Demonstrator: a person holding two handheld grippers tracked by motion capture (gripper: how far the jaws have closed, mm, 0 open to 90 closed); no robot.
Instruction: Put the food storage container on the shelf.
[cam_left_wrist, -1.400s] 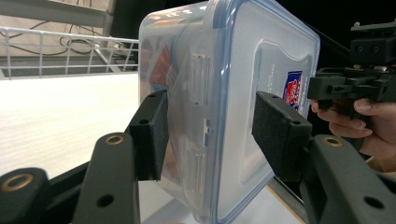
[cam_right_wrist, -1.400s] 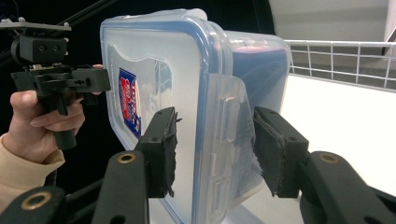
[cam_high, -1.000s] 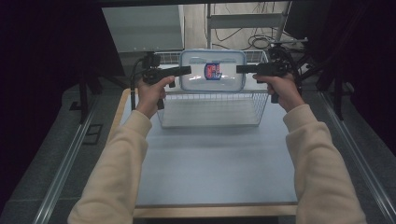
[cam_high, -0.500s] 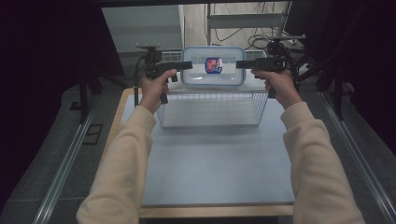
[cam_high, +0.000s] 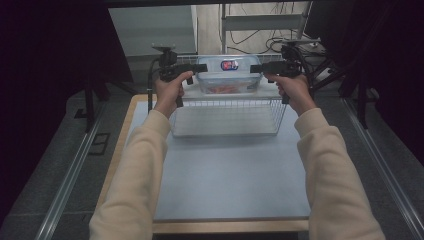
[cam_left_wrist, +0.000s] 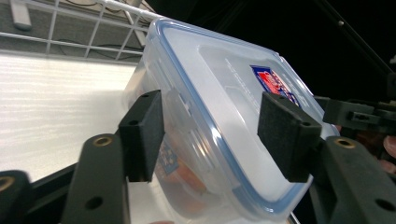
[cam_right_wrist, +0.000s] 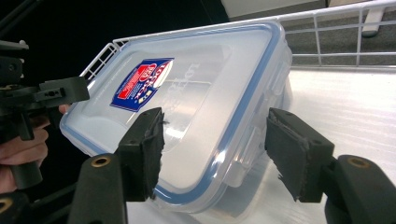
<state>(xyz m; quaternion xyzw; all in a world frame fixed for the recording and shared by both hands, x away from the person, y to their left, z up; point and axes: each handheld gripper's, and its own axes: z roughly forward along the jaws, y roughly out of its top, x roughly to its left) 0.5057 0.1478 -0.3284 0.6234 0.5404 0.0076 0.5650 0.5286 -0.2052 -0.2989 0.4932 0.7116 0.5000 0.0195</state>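
Container: a clear plastic food box (cam_high: 228, 76) with a blue-rimmed snap lid is hanging in the air over the far end of the wire basket (cam_high: 227, 116), carried between the two grippers. Something orange-red is showing through its wall; what it is cannot be told.

Label: a red and blue sticker (cam_right_wrist: 141, 84) is sitting on the lid, toward the left gripper's end as the right gripper view shows it.

Left gripper: the left gripper (cam_left_wrist: 212, 135) is straddling one short end of the box with its jaws set wide, one pad (cam_left_wrist: 142, 135) by the side wall and the other by the lid. Whether either pad is pressing cannot be told.

Right gripper: the right gripper (cam_right_wrist: 215, 151) is standing the same way at the opposite short end, jaws spread wide to either side of the lid's edge.

Why held so: the box is looking too broad for one pair of jaws, so, by my reading, the two grippers are bearing in against its ends and pinching it between them.

Basket: it is resting on the pale blue table (cam_high: 225, 175) at its far edge, its floor bare beneath the box.

Person: both cream sleeves (cam_high: 137, 175) are reaching forward, level with each other, which is likely keeping the box from tipping.
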